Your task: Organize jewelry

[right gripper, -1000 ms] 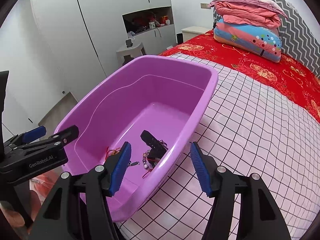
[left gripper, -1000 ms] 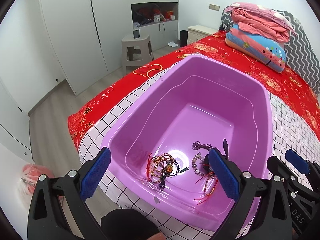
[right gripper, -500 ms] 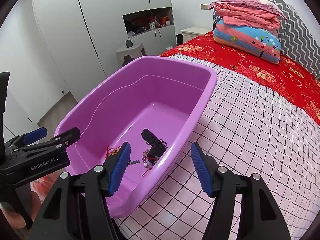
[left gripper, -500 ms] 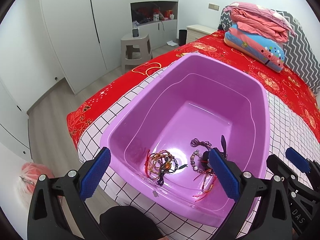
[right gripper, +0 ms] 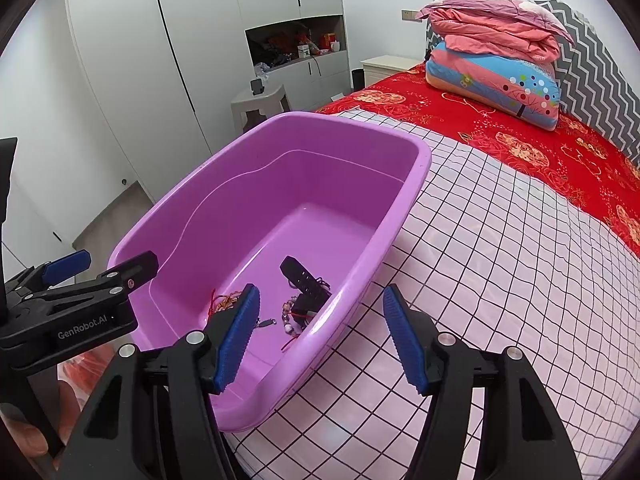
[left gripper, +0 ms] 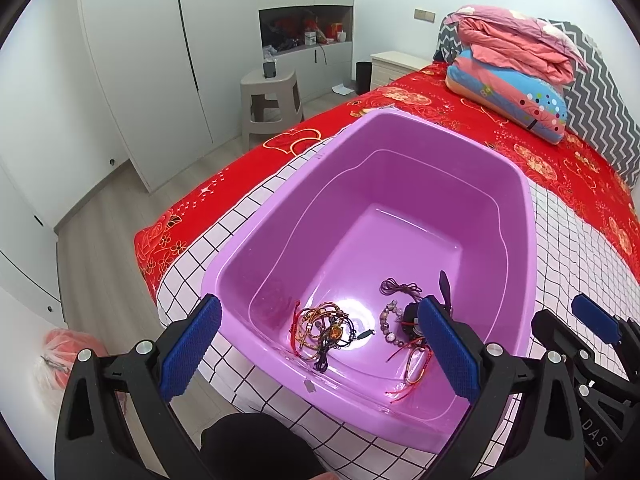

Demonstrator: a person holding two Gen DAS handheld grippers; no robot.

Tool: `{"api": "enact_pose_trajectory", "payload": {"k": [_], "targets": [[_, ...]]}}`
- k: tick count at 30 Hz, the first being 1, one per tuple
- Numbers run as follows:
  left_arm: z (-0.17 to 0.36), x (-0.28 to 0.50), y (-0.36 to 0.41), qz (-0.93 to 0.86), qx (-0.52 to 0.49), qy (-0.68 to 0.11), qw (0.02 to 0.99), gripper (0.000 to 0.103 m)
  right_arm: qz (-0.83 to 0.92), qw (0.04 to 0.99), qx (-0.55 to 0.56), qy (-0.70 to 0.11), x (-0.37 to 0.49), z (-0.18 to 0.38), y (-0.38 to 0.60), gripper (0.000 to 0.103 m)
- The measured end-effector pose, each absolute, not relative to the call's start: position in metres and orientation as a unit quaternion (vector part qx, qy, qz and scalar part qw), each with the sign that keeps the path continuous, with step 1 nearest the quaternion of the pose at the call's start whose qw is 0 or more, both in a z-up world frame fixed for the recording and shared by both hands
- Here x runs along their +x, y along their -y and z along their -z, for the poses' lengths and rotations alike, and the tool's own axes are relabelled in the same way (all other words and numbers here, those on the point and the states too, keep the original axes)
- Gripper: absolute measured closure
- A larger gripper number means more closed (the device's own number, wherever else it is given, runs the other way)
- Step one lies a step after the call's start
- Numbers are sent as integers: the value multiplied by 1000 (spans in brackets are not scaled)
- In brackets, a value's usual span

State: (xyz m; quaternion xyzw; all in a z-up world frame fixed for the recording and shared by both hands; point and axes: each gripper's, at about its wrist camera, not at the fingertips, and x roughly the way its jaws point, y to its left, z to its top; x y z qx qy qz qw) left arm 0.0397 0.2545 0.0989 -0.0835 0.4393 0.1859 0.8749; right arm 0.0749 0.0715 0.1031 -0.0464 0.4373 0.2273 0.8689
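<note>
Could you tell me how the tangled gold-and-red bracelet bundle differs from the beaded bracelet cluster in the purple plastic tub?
The tangled gold-and-red bracelet bundle is one tight knot of cords; the beaded bracelet cluster is looser, trailing red strings. The bundle lies left, the cluster right, beside a black object. Both rest on the floor of the purple plastic tub, untouched.

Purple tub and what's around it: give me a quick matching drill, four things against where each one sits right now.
Things:
1. bracelet tangle
2. purple tub
3. folded quilts
4. grey stool

Places:
a. on the checked sheet at the bed's edge
b. on the floor by the wardrobe
c. on the tub's floor, near end
d. stacked at the head of the bed

Pairs: 1-c, 2-a, 3-d, 4-b
</note>
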Motion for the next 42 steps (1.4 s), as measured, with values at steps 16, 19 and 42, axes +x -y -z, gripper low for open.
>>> {"api": "enact_pose_trajectory", "payload": {"k": [16, 19, 42], "targets": [[-95, 43, -255, -192, -79, -446, 871, 6, -227, 868, -46, -440, 75, -104, -70, 41], [-94, 44, -256, -190, -84, -448, 869, 6, -227, 867, -46, -441, 75, -103, -70, 41], [-89, 45, -254, -190, -81, -455, 866, 6, -230, 864, -44, -445, 77, -92, -69, 41]]}}
